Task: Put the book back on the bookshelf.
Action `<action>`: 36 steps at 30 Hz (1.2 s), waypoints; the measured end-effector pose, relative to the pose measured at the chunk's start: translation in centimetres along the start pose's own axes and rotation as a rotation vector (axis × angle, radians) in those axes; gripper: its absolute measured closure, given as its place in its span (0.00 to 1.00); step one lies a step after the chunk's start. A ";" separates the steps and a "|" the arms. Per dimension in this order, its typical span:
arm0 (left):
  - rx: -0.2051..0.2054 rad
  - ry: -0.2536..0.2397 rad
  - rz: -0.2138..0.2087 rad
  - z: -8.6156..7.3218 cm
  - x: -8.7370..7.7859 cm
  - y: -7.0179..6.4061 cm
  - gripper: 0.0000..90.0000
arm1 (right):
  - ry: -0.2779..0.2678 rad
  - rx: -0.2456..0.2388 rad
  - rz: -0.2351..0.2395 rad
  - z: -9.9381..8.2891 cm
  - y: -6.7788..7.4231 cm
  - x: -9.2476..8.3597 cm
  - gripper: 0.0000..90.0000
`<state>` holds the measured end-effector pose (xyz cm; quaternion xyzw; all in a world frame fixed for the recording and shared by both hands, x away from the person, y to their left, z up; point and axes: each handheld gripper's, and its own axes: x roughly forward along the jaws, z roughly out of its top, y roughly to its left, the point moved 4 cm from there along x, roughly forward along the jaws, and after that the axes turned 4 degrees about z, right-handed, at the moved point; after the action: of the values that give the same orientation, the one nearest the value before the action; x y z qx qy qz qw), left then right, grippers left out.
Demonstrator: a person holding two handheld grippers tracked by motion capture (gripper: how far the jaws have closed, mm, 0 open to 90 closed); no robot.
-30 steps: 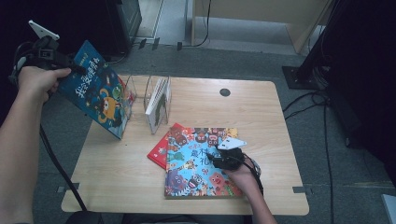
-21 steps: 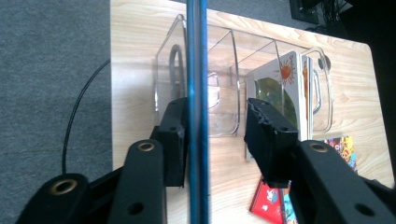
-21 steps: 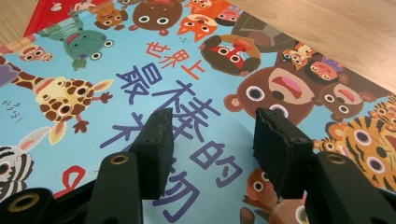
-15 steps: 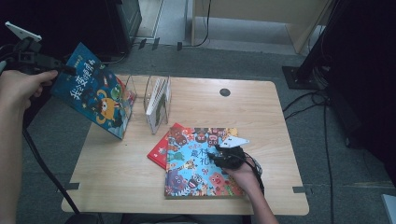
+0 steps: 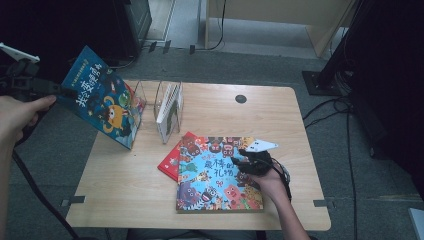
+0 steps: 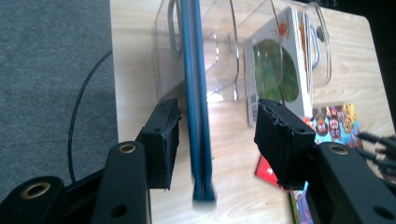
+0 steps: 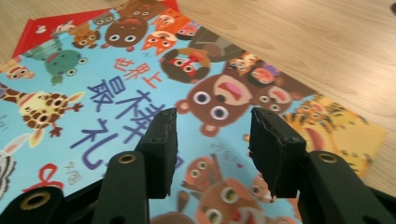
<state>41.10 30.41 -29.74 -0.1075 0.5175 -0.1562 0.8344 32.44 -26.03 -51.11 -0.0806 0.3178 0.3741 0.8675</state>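
Wooden table (image 5: 300, 130): clear rack (image 5: 170, 107), picture books (image 5: 215, 175).

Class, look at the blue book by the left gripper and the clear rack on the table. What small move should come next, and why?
Probably close the left gripper on the blue book first. Its jaws stand apart, with the book's edge between them and a gap on one side. The book hangs tilted beside the clear rack, whose near slot looks free, so it could then be steered in there.

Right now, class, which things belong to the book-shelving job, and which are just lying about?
Job, probably: blue book, clear rack, animal book, red book, white book already racked.
Lying about: floor cable, black stand base.
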 end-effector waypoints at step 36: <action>0.192 -0.012 -0.086 -13.1 10.5 -7.8 0.83 | 0.004 0.126 -0.115 -3.0 -5.8 -2.3 0.87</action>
<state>32.54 18.97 -41.60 -0.0499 0.4898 -0.2403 0.8366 33.85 -32.60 -52.65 -0.0446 0.3372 0.3027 0.8903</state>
